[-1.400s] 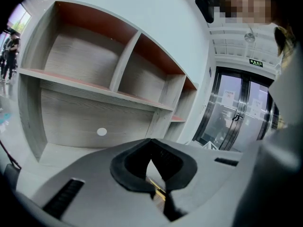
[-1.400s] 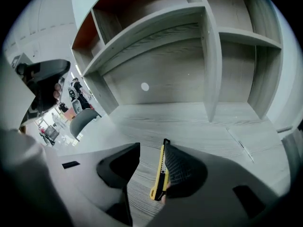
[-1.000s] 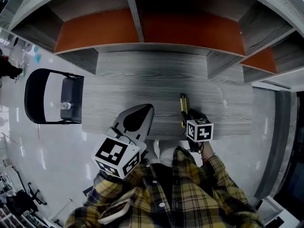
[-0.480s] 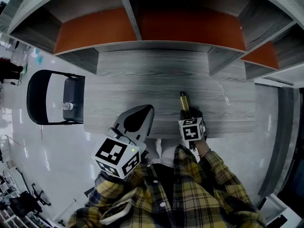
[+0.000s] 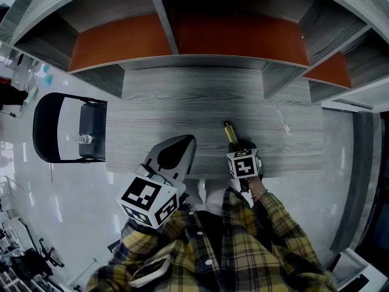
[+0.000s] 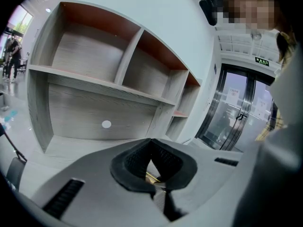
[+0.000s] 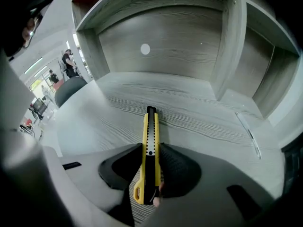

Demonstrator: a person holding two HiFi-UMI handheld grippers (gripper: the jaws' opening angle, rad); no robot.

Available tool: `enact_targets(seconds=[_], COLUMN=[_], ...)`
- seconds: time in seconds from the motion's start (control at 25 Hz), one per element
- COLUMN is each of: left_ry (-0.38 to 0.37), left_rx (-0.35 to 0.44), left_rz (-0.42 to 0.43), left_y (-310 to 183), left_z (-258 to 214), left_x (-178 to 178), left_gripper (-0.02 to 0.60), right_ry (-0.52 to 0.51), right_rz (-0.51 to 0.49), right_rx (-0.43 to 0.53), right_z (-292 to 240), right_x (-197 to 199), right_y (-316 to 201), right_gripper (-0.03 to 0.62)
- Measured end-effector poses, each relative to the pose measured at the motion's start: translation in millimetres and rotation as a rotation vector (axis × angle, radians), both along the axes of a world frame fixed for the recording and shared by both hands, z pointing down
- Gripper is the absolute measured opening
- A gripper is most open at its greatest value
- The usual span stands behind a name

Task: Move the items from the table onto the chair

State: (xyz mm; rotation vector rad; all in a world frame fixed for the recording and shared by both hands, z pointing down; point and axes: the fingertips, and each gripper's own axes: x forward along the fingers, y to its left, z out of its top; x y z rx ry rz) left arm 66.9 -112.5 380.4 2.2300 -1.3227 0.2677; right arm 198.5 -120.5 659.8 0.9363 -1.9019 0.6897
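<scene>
Your right gripper [image 5: 236, 146] points steeply down at the lower middle of the head view, half hidden under its marker cube [image 5: 244, 163]. That is because the utility knife [image 5: 230, 131] lies flat on the table [image 5: 158, 111] and has to be taken from above. In the right gripper view the yellow knife runs lengthwise between the jaws, its blade end pointing up the frame toward the shelf unit [image 7: 165, 37]. You've lined the jaws along its long axis so the pads meet its narrow sides near the handle end. The jaws have just been closing with the knife between them. Both pads look pressed to its flanks, and the knife rests on the wood. From that I judge the grip is made and the lift comes next.

Your left gripper [image 5: 192, 139] hovers just left of centre in the head view, jaws together on nothing. In the left gripper view the tips meet, and only a sliver of table and yellow shows through the gap behind them. I'd say it's parked there to keep out of the right hand's way.

The chair [image 5: 92, 111] stands off the table's left end, at the left edge of the head view, with what looks like a small clear bottle [image 5: 84, 139] on its seat. A thin pale stick [image 5: 284, 121], perhaps a pen, lies toward the table's right, so it is likely your following pick.
</scene>
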Motion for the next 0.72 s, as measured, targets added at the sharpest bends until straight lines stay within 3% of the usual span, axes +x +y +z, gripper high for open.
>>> enact_targets(seconds=[0.4, 0.72], left_ry=[0.001, 0.01], left_rx=[0.033, 0.074], left_rz=[-0.053, -0.127], left_y=[4.9, 13.5], left_z=[-10.3, -14.7], left_x=[0.0, 3.4], left_gripper=[0.003, 0.003], right_ry=[-0.154, -0.282], right_rz=[0.057, -0.009], right_rx=[0.042, 0.112], right_z=[-48.6, -107.8], right_x=[6.1, -1.4], right_y=[-11.2, -20.2], right_gripper=[0.124, 0.126])
